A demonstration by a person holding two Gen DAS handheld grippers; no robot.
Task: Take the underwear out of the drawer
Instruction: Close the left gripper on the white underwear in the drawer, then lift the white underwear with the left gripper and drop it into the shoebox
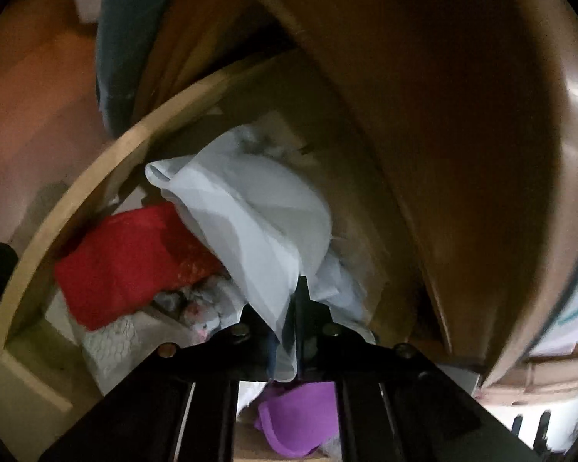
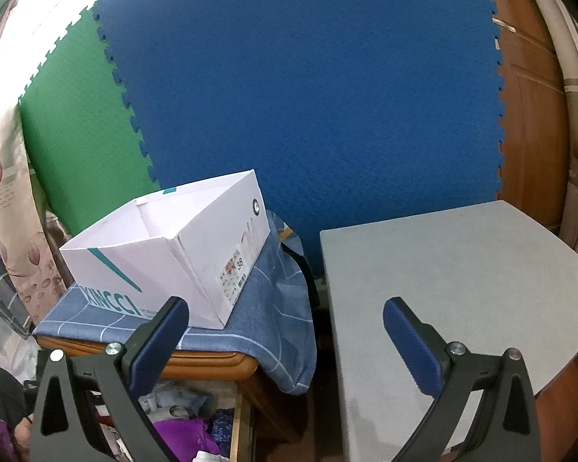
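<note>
**A:** Underwear first: the white underwear (image 1: 250, 208) sits in the open drawer (image 1: 96, 177), bunched up against the back, and the left hand-held gripper (image 1: 298, 308) has its jaws closed on a fold at the near edge. Looks like a thin pinch though, just a flap of fabric between the pads.

**B:** Yeah, that's my worry. If only one layer is caught, it could slide out once it's lifted. Also the red garment (image 1: 123, 261) is lying right against it, and there's a purple piece (image 1: 300, 419) under the gripper. Either could drag along and come up with it.

**A:** Plus the cabinet top overhangs the drawer pretty closely. Pull straight up and the cloth or the gripper might snag on that wooden edge, I'd guess.

**B:** What about the other side?

**A:** Right hand-held gripper (image 2: 285, 338) hangs wide open, holding nothing, above the drawer corner and the grey desk (image 2: 462, 269). The white shoebox (image 2: 165, 254) sits on the blue checked cloth (image 2: 281, 308) nearby. A careless swing could nudge the box.
</note>
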